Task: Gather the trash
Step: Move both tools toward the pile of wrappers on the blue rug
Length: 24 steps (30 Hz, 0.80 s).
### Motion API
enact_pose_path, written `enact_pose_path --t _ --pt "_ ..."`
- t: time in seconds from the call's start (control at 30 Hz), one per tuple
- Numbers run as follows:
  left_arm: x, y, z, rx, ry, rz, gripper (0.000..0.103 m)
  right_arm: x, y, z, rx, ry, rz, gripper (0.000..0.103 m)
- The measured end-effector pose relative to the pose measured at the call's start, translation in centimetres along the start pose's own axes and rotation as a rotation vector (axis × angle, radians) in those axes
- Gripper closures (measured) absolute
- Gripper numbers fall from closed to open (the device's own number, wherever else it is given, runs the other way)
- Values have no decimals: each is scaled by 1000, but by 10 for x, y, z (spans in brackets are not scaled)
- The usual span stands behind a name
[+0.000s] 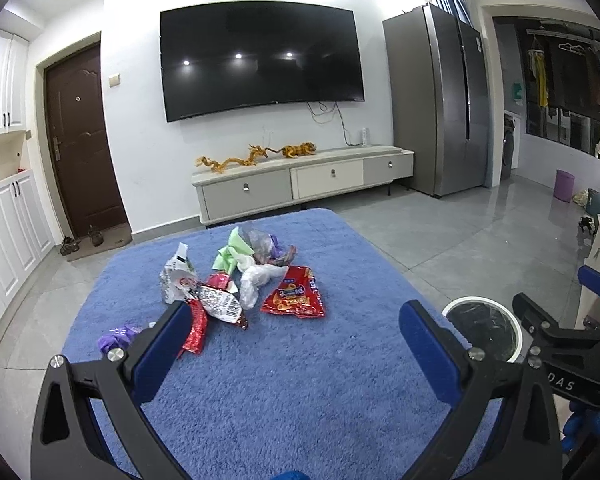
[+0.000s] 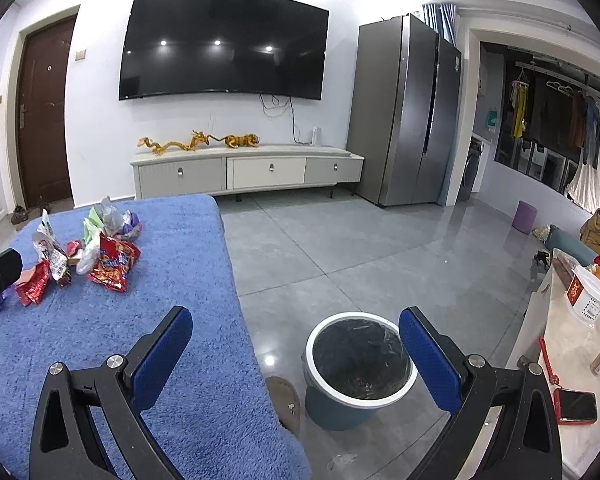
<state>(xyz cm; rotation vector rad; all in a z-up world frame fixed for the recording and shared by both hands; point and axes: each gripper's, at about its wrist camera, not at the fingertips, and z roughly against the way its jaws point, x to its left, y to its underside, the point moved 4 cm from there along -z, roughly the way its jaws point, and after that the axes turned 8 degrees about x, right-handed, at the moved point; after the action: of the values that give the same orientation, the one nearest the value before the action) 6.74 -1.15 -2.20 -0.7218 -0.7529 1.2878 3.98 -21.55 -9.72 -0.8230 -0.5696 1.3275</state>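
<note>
Several pieces of trash lie heaped near the far end of the counter (image 1: 284,380), which is covered by a fuzzy blue cloth. Closest to the middle is a red snack bag (image 1: 294,294), flattened and lying face up. Just left of it sits a crumpled white plastic bag (image 1: 256,278), and left again a black-and-white wrapper with a barcode (image 1: 222,304) that overlaps a narrow red foil wrapper (image 1: 196,330). Behind these stand a silver-white packet (image 1: 176,274), a pale green wrapper (image 1: 230,254) and a clear crinkled wrapper with purple in it (image 1: 264,244). A small purple wrapper (image 1: 116,336) lies apart at the counter's left edge, partly hidden by the left finger.

Both tools are spread wide with nothing between the blue pads. The left gripper (image 1: 296,332) hovers above the cloth, aimed at the heap, its left finger overlapping the red foil wrapper in the view; whether it touches is unclear. The right gripper (image 2: 296,338) hangs past the counter's right edge, above the grey tiled floor (image 2: 360,240).

On the floor just beside the counter stands a blue trash bin (image 2: 358,364) with a white rim and a dark liner, between the right fingers in that view.
</note>
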Motion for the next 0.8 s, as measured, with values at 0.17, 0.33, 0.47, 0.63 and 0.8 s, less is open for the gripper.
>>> enact_pose_path --t 0.17,0.33,0.47,0.63,0.8 --pt "0 -1 -18 27 18 1 0 2 1 -17 41 15 6 0" --pt "3 -3 -35 39 23 16 0 4 2 -32 81 34 17 0" --pt "7 -2 -47 47 28 25 0 4 1 -40 105 46 25 0" --pt "14 1 -63 86 52 26 0 5 -1 -48 113 54 19 0" --pt "21 4 -74 119 86 28 0 6 -5 -53 110 54 4 0"
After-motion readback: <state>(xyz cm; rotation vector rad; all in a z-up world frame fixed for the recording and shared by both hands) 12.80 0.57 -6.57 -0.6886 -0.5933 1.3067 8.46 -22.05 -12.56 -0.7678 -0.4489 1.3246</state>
